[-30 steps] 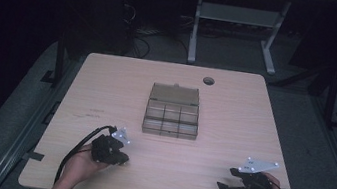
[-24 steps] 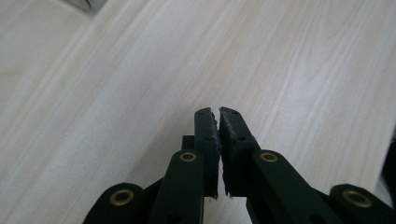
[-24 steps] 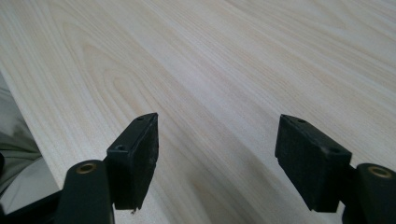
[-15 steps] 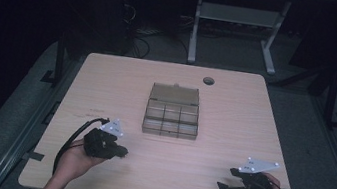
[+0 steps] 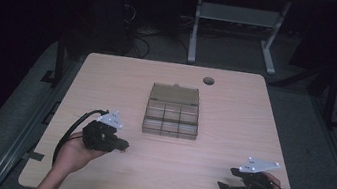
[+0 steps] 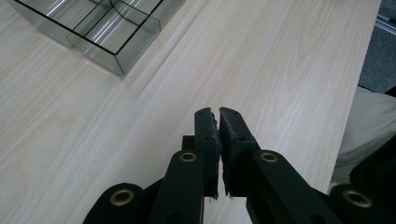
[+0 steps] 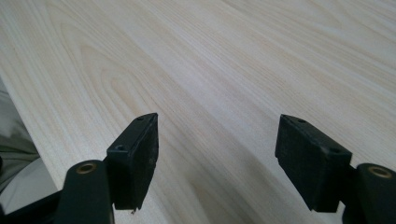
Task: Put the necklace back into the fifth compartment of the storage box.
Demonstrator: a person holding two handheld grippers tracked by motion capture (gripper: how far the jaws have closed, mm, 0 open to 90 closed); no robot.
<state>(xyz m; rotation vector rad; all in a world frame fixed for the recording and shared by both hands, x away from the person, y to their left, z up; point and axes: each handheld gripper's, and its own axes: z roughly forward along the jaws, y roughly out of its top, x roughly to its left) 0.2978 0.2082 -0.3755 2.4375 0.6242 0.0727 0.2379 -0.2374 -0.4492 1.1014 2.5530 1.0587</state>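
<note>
Clear plastic organizer box [image 5: 172,111] just ahead-right of left tool [image 5: 121,144], jaws pressed together; right tool [image 5: 224,188] wide, well apart.

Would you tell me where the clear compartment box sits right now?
In the high view, the clear compartment box sits mid-table, lid open, ahead and right of the left gripper.

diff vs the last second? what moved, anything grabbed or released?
The left gripper moved forward and a little inward, toward the clear compartment box, jaws shut on nothing. Nothing was grabbed or released. The right gripper stayed near the table's front right corner, jaws open; the box, lid open, did not move.
</note>
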